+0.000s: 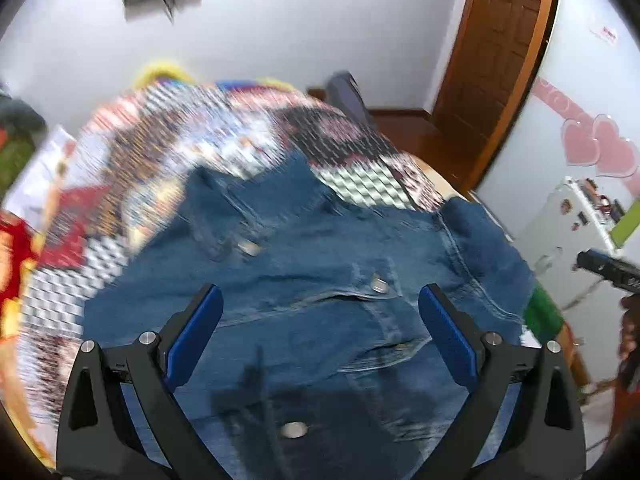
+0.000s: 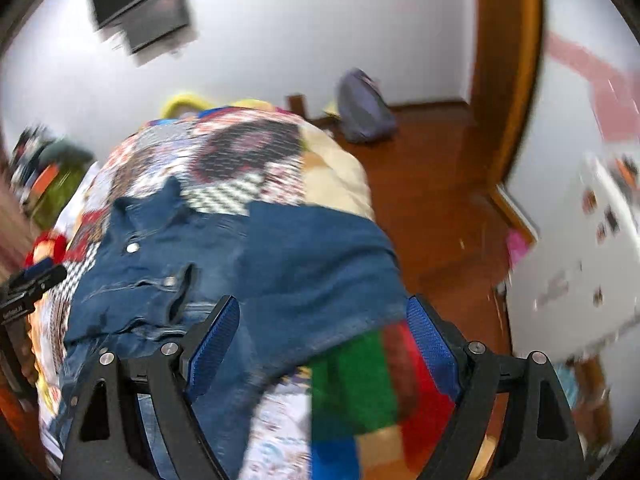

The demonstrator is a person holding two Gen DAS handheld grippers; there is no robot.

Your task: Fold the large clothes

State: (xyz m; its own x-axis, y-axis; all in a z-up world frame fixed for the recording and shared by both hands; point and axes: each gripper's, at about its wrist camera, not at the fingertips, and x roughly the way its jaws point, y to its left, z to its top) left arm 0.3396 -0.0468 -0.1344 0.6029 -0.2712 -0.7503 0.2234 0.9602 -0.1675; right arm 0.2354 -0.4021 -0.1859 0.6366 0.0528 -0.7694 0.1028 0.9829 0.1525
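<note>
Left wrist: quilt (image 1: 168, 152) motion-blurred.

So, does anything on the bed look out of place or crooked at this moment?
The denim jacket lies rumpled and askew on the patterned quilt, and one side hangs past the bed edge. Both grippers, left and right, are open above it, holding nothing. No damage shows, though both views are blurred.

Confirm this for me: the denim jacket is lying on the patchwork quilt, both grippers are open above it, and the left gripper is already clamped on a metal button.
One part is wrong. The left gripper is not clamped on anything: the left wrist view shows its jaws spread wide above the denim jacket, with the metal button lying free between them. The rest holds: the jacket lies on the patchwork quilt, and the right gripper is open too.
</note>
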